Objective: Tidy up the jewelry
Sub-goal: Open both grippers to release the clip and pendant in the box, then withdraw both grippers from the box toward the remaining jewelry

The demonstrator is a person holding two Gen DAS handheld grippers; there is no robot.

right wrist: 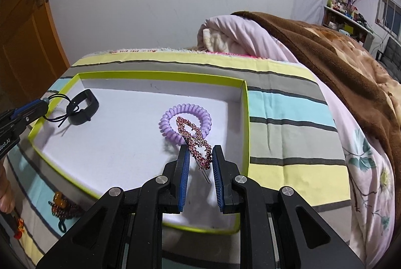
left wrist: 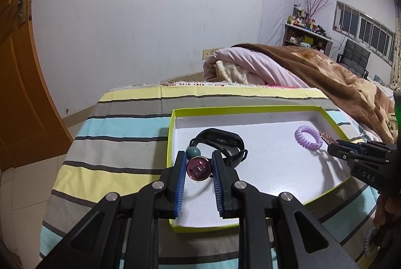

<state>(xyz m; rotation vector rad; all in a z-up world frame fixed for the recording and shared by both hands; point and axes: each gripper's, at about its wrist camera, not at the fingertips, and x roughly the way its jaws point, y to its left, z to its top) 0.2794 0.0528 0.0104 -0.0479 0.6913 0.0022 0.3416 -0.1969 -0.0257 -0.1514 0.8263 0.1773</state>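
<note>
Left fingers clamp a round purple button charm on a black elastic tie with a teal bead, held over the near-left part of the white tray with its lime rim, just in front of the black wristband lying there. Right fingers pinch a pink rhinestone hair clip, its far end over the lilac spiral hair tie on the tray floor. Loose amber beads lie on the striped cloth outside the tray.
</note>
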